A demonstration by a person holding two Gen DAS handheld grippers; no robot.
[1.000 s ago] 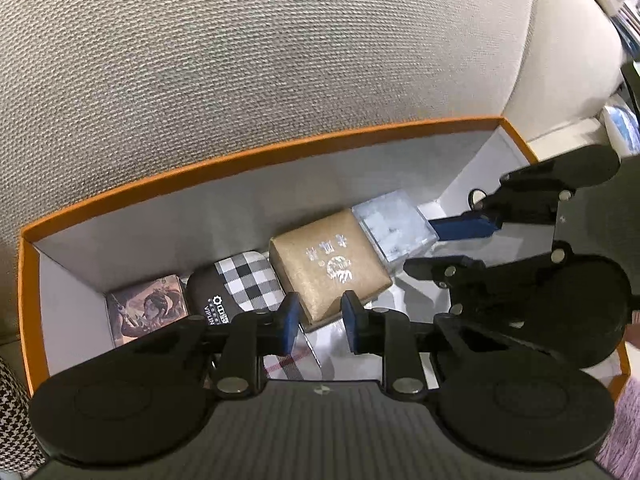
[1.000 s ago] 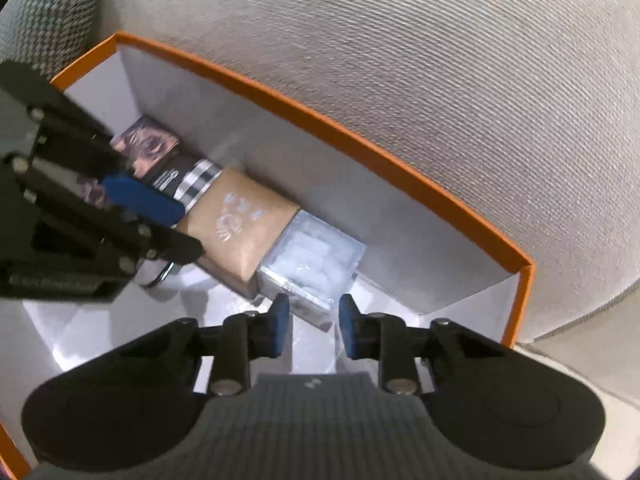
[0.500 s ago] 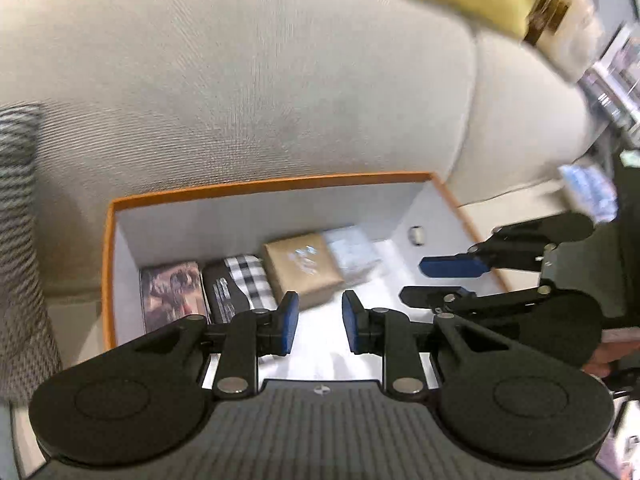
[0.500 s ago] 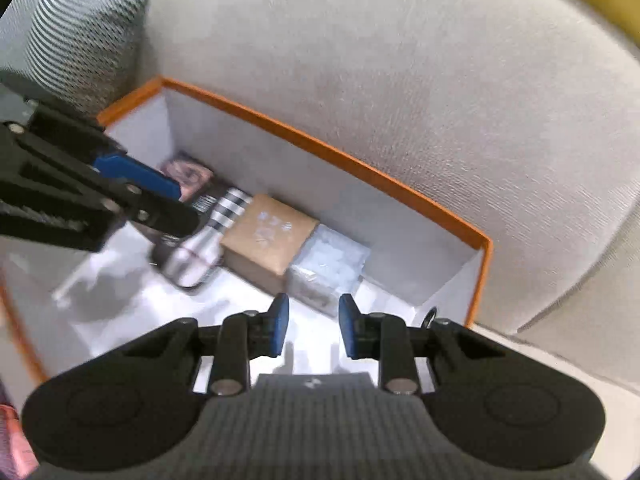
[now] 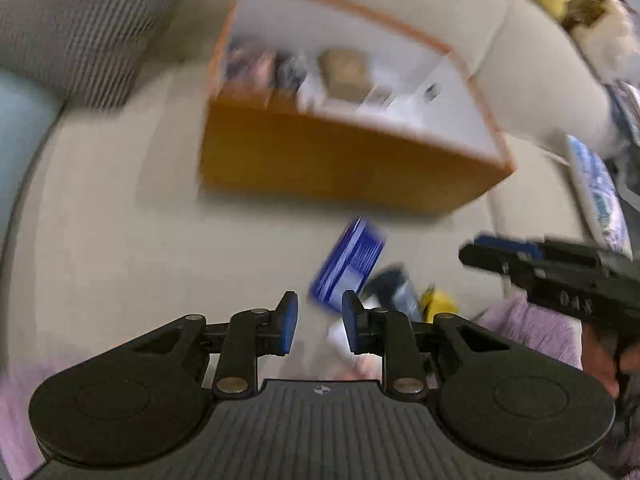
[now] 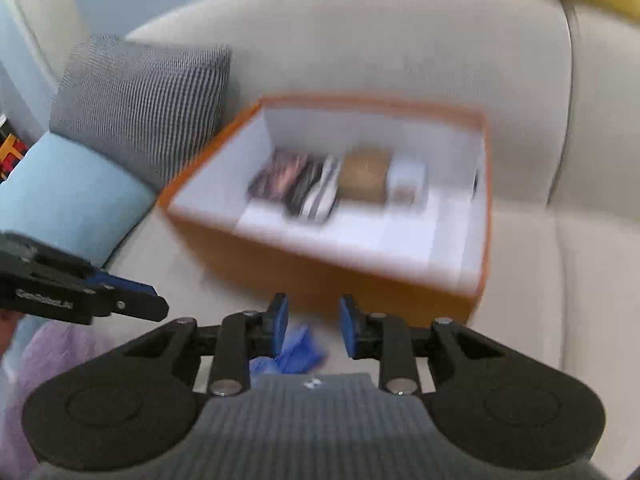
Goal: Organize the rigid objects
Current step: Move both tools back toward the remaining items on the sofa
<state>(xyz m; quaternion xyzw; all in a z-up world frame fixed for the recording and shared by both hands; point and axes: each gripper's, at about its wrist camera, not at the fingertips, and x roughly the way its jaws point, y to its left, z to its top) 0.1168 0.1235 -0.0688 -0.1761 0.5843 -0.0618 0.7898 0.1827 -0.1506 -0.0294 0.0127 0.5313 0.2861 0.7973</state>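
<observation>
An orange box (image 5: 340, 168) with white inner walls stands on a beige sofa seat; it also shows in the right wrist view (image 6: 312, 268). Inside, along its far wall, lie a dark picture box (image 6: 280, 176), a checked case (image 6: 324, 196), a brown box (image 6: 364, 176) and a clear box (image 6: 408, 180). In front of the orange box lies a blue box (image 5: 352, 260), with a dark item (image 5: 394, 288) and a yellow item (image 5: 438, 300) beside it. My left gripper (image 5: 316, 322) is open and empty above them. My right gripper (image 6: 314, 326) is open and empty over the blue thing (image 6: 296, 354).
A grey striped cushion (image 6: 140, 100) and a light blue cushion (image 6: 68, 188) lie left of the box. The sofa back (image 6: 380, 40) rises behind it. A lilac cloth (image 5: 532, 332) lies at the near right. A printed packet (image 5: 596, 196) lies at the far right.
Both grippers have pulled back and up out of the orange box, which now sits farther off. Loose items on the sofa seat have come into view. Both views are motion-blurred.
</observation>
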